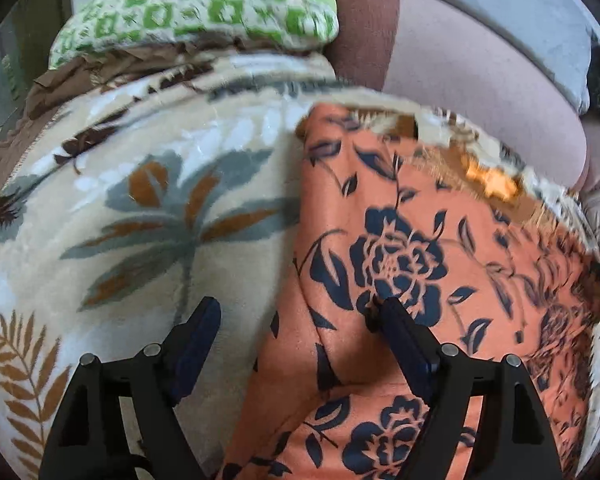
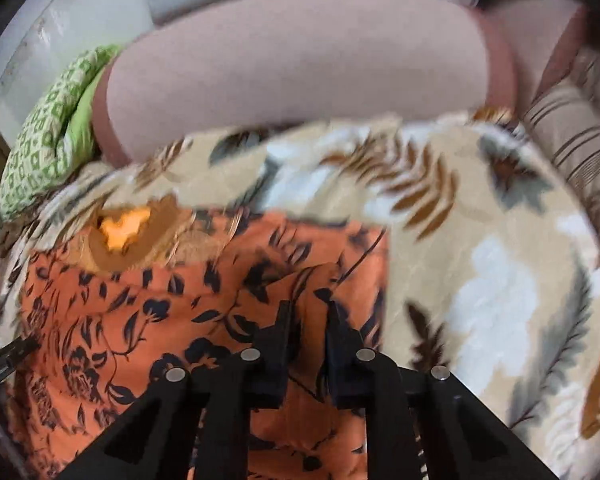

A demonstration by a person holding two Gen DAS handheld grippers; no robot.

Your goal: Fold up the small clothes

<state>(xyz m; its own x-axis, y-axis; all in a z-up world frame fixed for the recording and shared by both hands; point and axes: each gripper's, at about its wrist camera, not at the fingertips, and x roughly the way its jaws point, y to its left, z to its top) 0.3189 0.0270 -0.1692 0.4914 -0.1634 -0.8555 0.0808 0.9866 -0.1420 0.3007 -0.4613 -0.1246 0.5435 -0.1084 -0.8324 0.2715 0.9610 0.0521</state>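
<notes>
The orange garment (image 1: 412, 240) lay on the leaf-print blanket (image 1: 140, 200), spread flat there probably so it could be folded. Left gripper (image 1: 296, 316) hung with jaws spread wide, straddling the garment's left edge, gripping nothing. Right gripper (image 2: 309, 312) had jaws nearly together with a raised fold of the garment (image 2: 312, 276) at their tips; a pinch looked likely. The cloth was orange with dark blue roses, creased, blurred in the right view.

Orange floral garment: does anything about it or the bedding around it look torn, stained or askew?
Nothing looks damaged. The orange floral garment lies rumpled on the leaf-print blanket, with a raised fold between the right gripper fingers; that view is blurred, so fine flaws could be missed.
</notes>
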